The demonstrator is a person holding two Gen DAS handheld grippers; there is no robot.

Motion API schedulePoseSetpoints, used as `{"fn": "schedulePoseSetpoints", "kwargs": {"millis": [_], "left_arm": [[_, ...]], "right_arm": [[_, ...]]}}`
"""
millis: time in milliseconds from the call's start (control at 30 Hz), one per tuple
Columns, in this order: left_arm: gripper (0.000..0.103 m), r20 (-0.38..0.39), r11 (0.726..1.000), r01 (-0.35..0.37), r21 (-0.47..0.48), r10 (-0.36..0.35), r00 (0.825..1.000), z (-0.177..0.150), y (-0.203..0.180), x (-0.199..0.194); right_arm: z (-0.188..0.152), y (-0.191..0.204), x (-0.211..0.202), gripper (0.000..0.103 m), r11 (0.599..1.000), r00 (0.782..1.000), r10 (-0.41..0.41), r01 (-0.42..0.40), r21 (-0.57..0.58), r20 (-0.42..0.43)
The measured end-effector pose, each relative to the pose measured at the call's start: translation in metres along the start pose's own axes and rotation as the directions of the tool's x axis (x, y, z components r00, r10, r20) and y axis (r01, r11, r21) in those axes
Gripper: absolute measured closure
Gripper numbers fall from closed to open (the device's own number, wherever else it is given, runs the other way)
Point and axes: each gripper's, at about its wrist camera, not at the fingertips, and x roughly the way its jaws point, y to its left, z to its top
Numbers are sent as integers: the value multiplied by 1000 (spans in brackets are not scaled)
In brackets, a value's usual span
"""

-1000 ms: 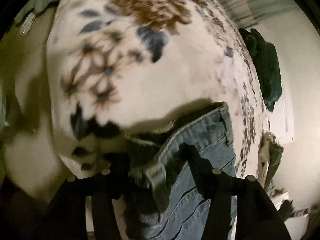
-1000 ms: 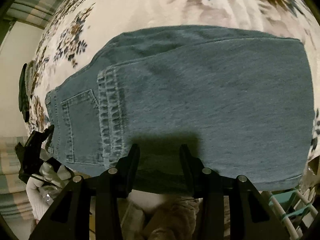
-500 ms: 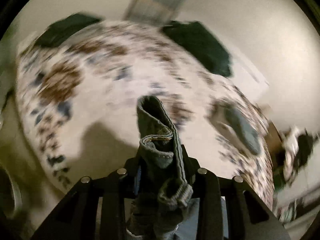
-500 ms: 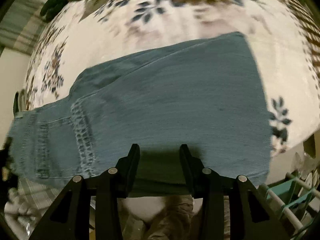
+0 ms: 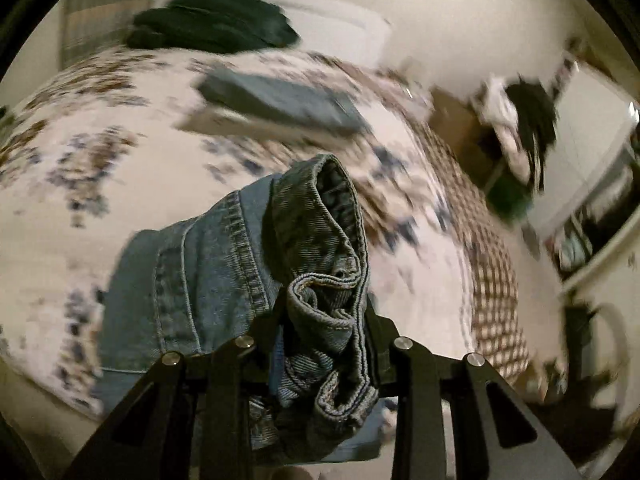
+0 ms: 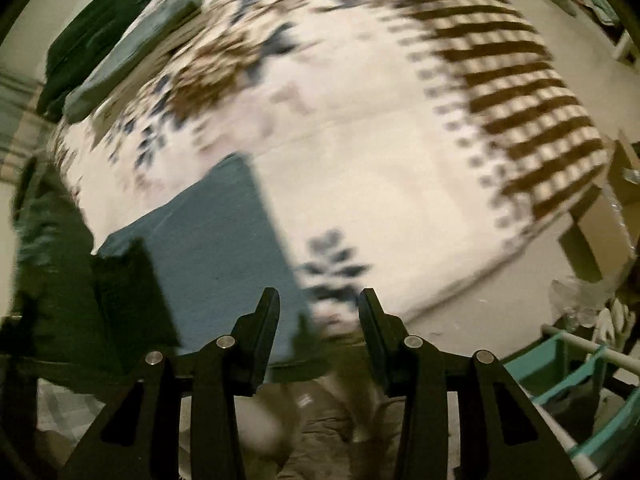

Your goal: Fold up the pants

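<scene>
Pants (image 5: 224, 280) of blue denim lie on a bed whose blanket (image 5: 100, 168) is cream with brown and navy flowers and a brown checked border (image 6: 520, 92); a folded blue-grey garment (image 5: 276, 104) and a dark green pile (image 5: 212, 24) rest farther up the bed, near pale walls; a teal and white rack (image 6: 580, 364) stands beside the bed on the right; both views are smeared by motion blur; the left gripper (image 5: 324, 312) is clamped on a bunched wad of waistband, which stands up between its black fingers in thick rolled folds with orange topstitching and a twill weave, while the rest of the cloth trails down to the left onto the blanket; the right gripper (image 6: 319, 300) hovers at the near edge of the bed with its jaws parted and nothing between them; a flat denim panel (image 6: 224, 240) lies just ahead and left of it, its edge straight and its surface smooth.
</scene>
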Motion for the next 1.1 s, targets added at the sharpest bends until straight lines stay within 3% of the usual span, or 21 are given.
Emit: {"fn": "schedulePoseSetpoints", "kwargs": {"millis": [200,300,367,433,467,500,533,667,767,867,1000,1033,1067,1100], "left_arm": [[77,-118,996,46,79,-37,992,-29,-67,42],[76,-184,992,26,123,-3,983,-39,-89,65],[74,-242,995,4,97,19,970,-43,-87,77],[63,-283,997,32,67,-12,959,-45,-85,80],[56,-304,997,52,51,-34,952,-44,-83,79],[44,-328,997,63,39,-47,944,-43,-82,75],[37,-334,997,79,27,-65,940,-41,-82,69],[29,-293,995,101,-23,-104,950,-26,-69,36],[26,-264,995,55,-82,-75,962,-6,-38,19],[26,-234,988,-61,-140,26,972,13,15,8],[26,-218,953,-232,-195,188,958,26,89,3],[26,-217,942,-261,-210,215,952,27,103,2],[26,-212,935,-280,-219,235,949,27,114,0],[26,-207,924,-303,-235,256,944,29,129,-1]], "right_arm": [[12,-50,-17,59,999,999,-35,34,35,29],[16,-63,-18,59,998,998,-47,46,39,33],[21,-72,-17,59,998,999,-43,42,48,20],[23,-78,-15,56,998,1000,-23,23,52,2],[26,-81,-14,45,999,1000,-7,7,45,-3],[28,-82,-13,36,999,1000,6,-6,41,-5],[31,-83,-12,34,998,999,44,-43,34,-8],[41,-77,-7,23,986,986,166,-165,30,-25],[53,-62,5,12,958,957,287,-286,21,-46],[65,-40,35,10,932,927,361,-362,10,-103],[75,-21,81,10,920,906,392,-389,47,-163],[75,-17,91,11,917,899,398,-394,60,-183],[75,-12,99,27,916,893,401,-397,64,-204],[75,-7,100,61,918,897,395,-395,45,-196]]}}
